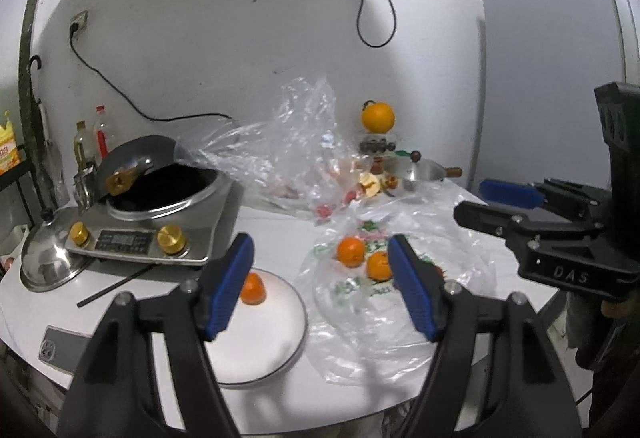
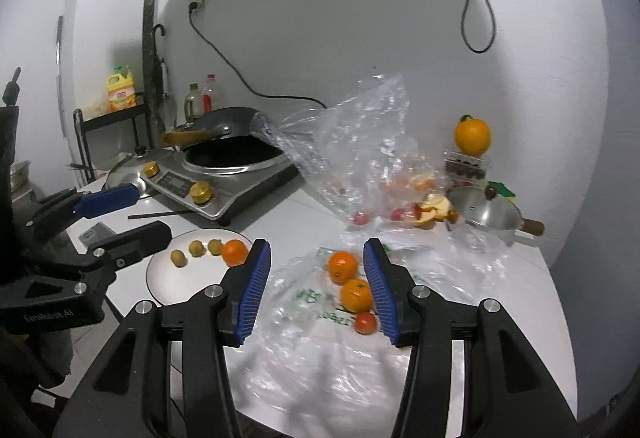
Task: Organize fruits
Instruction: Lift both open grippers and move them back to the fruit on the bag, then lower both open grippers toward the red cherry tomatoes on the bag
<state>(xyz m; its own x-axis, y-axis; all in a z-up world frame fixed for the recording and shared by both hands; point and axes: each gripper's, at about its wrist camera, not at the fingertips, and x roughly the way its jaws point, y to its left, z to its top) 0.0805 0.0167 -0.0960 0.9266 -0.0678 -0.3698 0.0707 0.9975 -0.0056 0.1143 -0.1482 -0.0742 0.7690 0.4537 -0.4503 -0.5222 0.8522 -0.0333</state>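
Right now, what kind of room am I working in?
Most likely a small home kitchen: an induction cooker holding a wok, cooking-oil bottles by the wall, and a steel pot lid.

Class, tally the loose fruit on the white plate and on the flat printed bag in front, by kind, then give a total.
Mandarins: 3
Small green fruits: 3
Small red fruit: 1
Total: 7
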